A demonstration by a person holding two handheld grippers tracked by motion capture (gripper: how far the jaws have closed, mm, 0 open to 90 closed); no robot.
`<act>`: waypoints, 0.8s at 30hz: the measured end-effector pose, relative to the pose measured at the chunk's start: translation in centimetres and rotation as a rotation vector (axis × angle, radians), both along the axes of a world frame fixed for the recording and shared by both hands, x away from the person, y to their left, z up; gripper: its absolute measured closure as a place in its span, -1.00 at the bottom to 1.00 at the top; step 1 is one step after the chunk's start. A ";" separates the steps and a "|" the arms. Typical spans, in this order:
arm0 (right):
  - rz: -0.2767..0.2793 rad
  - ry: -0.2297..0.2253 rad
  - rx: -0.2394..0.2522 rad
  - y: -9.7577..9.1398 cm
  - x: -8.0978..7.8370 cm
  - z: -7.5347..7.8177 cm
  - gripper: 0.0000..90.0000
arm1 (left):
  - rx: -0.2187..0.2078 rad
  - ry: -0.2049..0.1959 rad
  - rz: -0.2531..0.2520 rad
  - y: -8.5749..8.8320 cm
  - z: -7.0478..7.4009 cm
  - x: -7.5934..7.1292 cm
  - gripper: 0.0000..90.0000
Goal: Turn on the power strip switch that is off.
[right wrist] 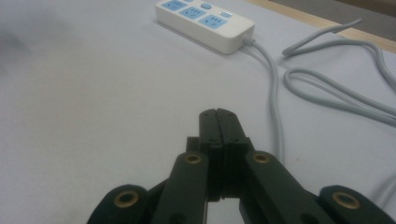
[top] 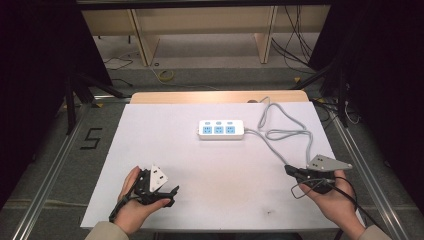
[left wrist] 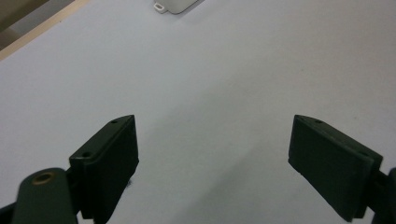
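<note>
Two grippers sit near: left gripper [top: 172,192] jaws spread, right gripper [top: 290,170] jaws clenched empty. Power strip [top: 221,129] lies far-centre, long axis left-right, cord [top: 280,134] nearer right.

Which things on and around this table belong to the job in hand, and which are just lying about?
Part of the job:
- power strip, white with blue sockets
- its grey cord, looped on the table
- left claw, open
- right claw, shut on nothing

Lying about:
- yellow cable on the floor
- black cables by the wooden shelf
</note>
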State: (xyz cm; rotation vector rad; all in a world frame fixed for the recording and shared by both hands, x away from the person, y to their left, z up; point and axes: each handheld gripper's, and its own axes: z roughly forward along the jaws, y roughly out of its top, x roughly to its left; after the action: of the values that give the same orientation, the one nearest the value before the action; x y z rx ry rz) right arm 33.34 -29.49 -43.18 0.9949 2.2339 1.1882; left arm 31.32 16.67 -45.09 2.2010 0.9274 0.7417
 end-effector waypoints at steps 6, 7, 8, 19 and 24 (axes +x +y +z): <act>0.004 -0.005 0.017 2.0 1.5 0.5 1.00 | 0.003 -0.001 -0.002 -0.2 -0.1 0.2 -0.66; 0.007 -0.004 0.015 2.4 1.7 0.5 1.00 | 0.002 -0.001 -0.003 -0.2 -0.1 0.2 -0.66; 0.011 -0.007 0.011 2.6 1.9 0.6 1.00 | 0.004 -0.003 -0.007 -0.3 -0.1 0.2 -0.66; 0.020 -0.013 0.003 4.4 3.8 0.9 1.00 | 0.001 0.003 -0.008 -0.4 -0.2 0.3 -0.65; 0.026 -0.012 -0.001 5.1 4.5 1.0 1.00 | 0.003 0.000 -0.005 -0.4 -0.2 0.4 -0.65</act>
State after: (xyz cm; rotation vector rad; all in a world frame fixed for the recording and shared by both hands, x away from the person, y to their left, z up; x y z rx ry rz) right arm 37.81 -24.43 -42.20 0.9581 2.2444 1.2007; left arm 31.69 16.27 -45.25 2.2054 0.9209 0.7418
